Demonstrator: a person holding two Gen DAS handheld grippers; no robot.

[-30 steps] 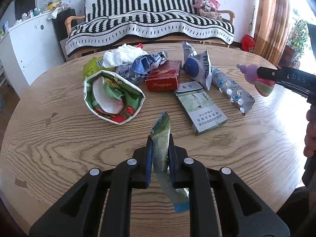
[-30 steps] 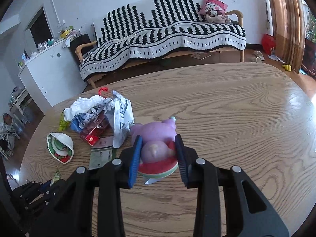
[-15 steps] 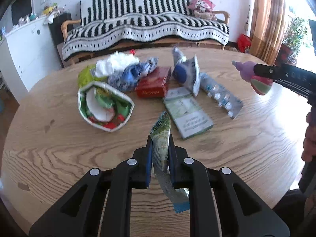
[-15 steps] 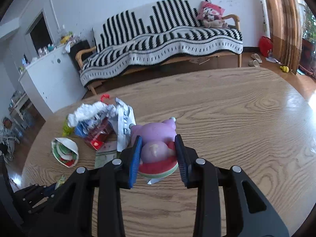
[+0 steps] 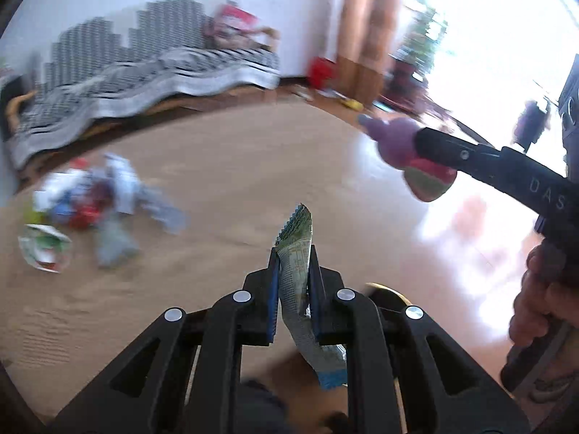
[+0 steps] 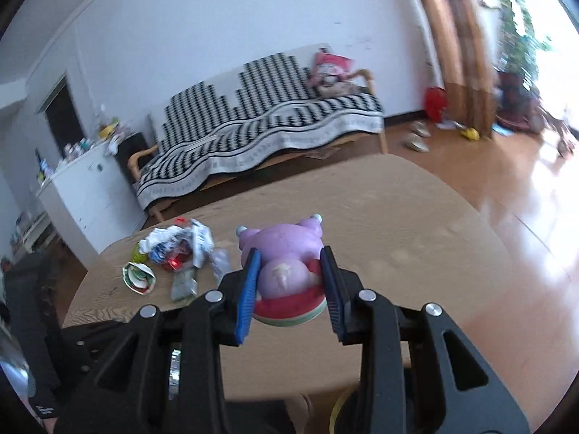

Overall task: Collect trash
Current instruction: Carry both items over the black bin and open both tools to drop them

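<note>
My left gripper [image 5: 293, 271] is shut on a flat green wrapper [image 5: 296, 249] that sticks up between its blue pads and hangs down behind them. My right gripper [image 6: 289, 264] is shut on a purple pig toy [image 6: 286, 253] with a red and green base; from the left wrist view the same toy [image 5: 409, 155] is held up at the right by the black gripper arm, a hand on its handle. Both grippers hang above the round wooden table [image 6: 398, 224]. A pile of trash [image 6: 177, 253] lies far off at the table's left side, blurred in the left wrist view as the pile [image 5: 90, 202].
An open paper bowl [image 6: 139, 276] lies beside the pile. A sofa [image 6: 260, 137] with a striped cover stands behind the table, a white cabinet [image 6: 79, 195] to its left. Curtains and a bright floor are at the right. A yellow rim [image 5: 391, 291] shows below the left gripper.
Both grippers have pulled back and risen, swinging to the right; the trash pile now sits much farther away at the left. Each keeps its grip on its item.
</note>
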